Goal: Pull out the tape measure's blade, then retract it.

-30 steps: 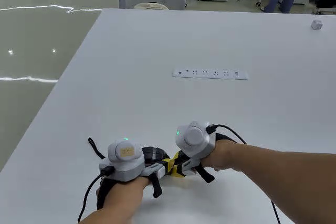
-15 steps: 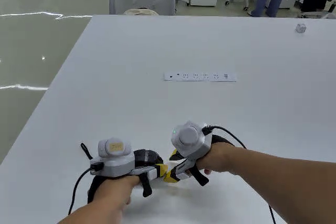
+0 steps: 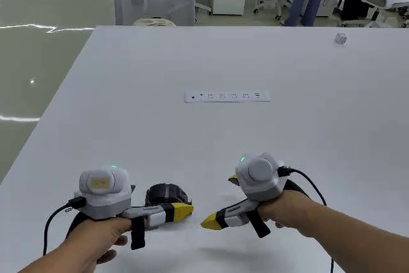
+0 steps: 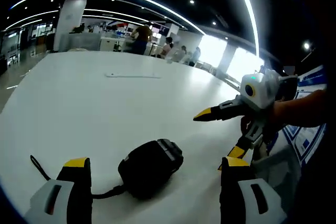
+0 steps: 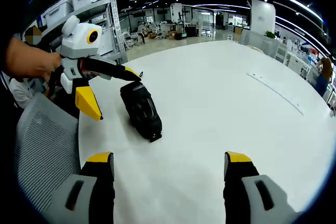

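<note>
Near the spread, empty left gripper (image 3: 179, 210) and right gripper (image 3: 211, 222), the unheld tape measure (image 3: 167, 194) could skid when tugged.

White workbench (image 3: 287, 139). Black tape measure (image 3: 167, 194) lies near the front edge, just beside the left gripper (image 3: 180, 211), whose yellow tip points right. The hand-held right gripper (image 3: 211, 222) points its yellow tip left, and the two tips are apart. White power strip (image 3: 227, 96) at mid-table. Small grey object (image 3: 340, 39) at far right. Mesh chair (image 3: 153, 2) beyond the far edge.
</note>
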